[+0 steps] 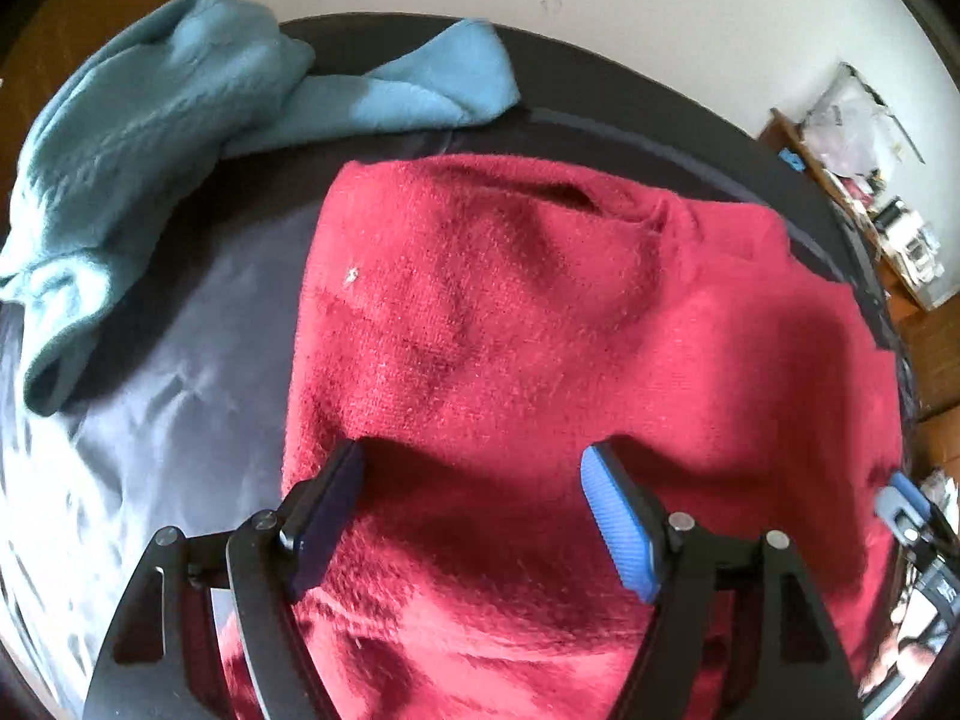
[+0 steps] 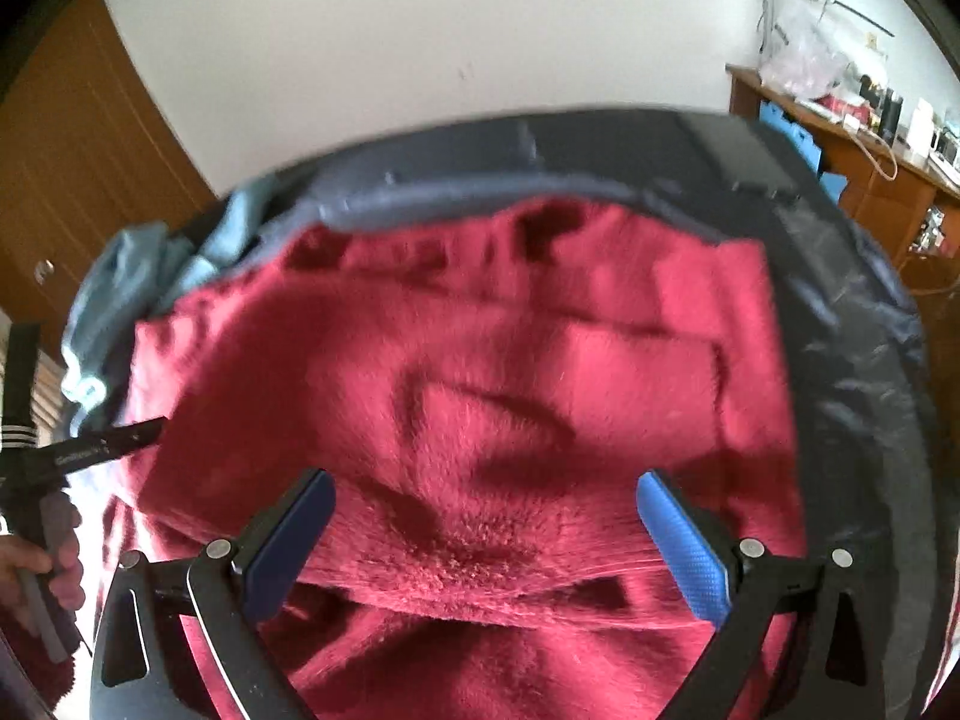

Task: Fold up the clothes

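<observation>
The red fleece garment (image 1: 510, 330) is spread on the dark bed cover (image 1: 180, 324), directly beneath both grippers, its longer side running left to right. The left gripper (image 1: 474, 510) is held with jaws apart, nothing clamped. The right gripper (image 2: 486, 540) is likewise spread wide and empty. Neither is judged nearer; both hang just above the near edge. The blue garment (image 1: 150, 138) is bunched well left.

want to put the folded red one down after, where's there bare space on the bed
Bare dark sheet lies between the red sweater and the blue garment, widening toward the near left edge. A thin strip runs behind the sweater along the far edge. The middle and right are covered by the sweater, and the far left corner by the blue garment.
</observation>
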